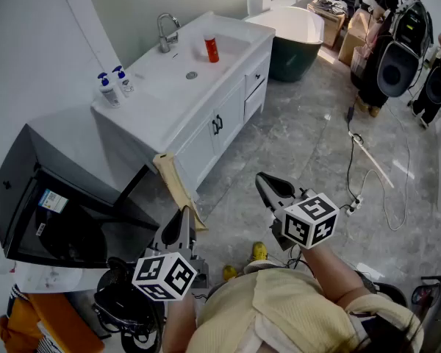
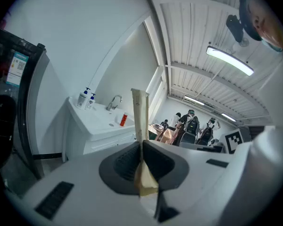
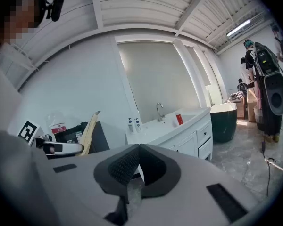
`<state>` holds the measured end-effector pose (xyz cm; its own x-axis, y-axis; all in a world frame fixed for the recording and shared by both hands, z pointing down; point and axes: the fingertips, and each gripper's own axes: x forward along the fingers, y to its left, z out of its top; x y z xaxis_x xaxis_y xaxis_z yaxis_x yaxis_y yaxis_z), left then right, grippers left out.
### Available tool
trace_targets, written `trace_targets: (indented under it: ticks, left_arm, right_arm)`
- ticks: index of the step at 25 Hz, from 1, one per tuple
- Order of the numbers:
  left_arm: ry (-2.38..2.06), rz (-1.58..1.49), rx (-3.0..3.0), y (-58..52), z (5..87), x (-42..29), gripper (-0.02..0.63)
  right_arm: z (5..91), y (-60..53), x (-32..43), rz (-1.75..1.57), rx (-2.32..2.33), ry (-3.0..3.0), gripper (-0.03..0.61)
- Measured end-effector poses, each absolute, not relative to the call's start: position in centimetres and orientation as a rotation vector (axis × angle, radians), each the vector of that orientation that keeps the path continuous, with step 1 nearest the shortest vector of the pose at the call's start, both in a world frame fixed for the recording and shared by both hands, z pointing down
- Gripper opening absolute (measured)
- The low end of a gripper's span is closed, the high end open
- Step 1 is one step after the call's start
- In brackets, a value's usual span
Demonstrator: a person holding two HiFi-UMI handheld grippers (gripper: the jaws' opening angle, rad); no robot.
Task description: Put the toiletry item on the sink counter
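- Sink counter (image 1: 143,109): white, well ahead of us. We judge the bare top between basin and front edge the best landing spot
- Toiletry item (image 1: 178,190): long flat cream tube, still off the counter, tip slanting toward it
- Left gripper (image 1: 183,223): jaws clenched on the tube's lower end. We should lay it flat before releasing
- Right gripper (image 1: 269,187): jaws pressed together, nothing between, best held aside
- Pump bottles (image 1: 109,90), red bottle (image 1: 212,48): on the counter, to be avoided

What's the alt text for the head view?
The left gripper is shut on a long tan toiletry item, held above the floor short of the white sink counter. The right gripper is shut and empty. On the counter stand a red bottle and two pump bottles.
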<state>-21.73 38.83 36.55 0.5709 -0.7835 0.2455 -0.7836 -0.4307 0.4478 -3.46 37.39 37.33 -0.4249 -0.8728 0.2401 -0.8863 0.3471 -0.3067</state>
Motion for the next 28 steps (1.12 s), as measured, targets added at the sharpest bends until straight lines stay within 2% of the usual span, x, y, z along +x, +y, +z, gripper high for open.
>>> trace_targets:
  ticks: [28]
  left_arm:
    - [-1.324,-0.026,2.289,33.9,36.1,-16.4,0.058]
  right_arm:
    - [37.9,32.2,0.9,0.629,1.556,-2.606,0.026]
